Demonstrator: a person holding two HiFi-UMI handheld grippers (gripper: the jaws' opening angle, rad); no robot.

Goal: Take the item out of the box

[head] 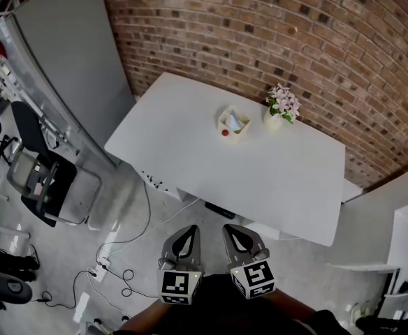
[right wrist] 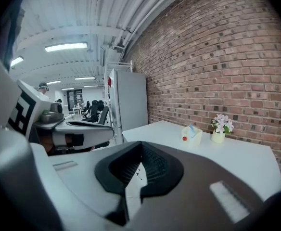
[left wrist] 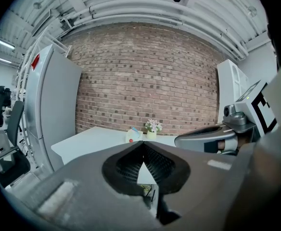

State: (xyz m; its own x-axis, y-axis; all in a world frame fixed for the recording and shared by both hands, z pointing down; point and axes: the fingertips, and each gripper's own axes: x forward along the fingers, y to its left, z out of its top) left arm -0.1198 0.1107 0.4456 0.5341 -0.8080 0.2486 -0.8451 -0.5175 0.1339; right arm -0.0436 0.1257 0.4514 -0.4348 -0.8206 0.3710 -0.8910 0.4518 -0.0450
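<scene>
A small cream box [head: 233, 123] stands on the far part of the white table [head: 260, 180], with a pale blue and white item sticking out of its top and a small red thing [head: 225, 132] at its front. The same box [left wrist: 134, 135] shows far off in the left gripper view, and the box [right wrist: 192, 134] is just as far in the right gripper view. My left gripper [head: 188, 230] and right gripper [head: 230, 229] hang side by side over the floor, short of the table's near edge. Both are shut and empty.
A pot of pink flowers [head: 281, 107] stands just right of the box, near the brick wall [head: 295, 40]. A tall grey cabinet [head: 71, 61] and an office chair [head: 40, 180] are to the left. Cables [head: 113, 271] lie on the floor.
</scene>
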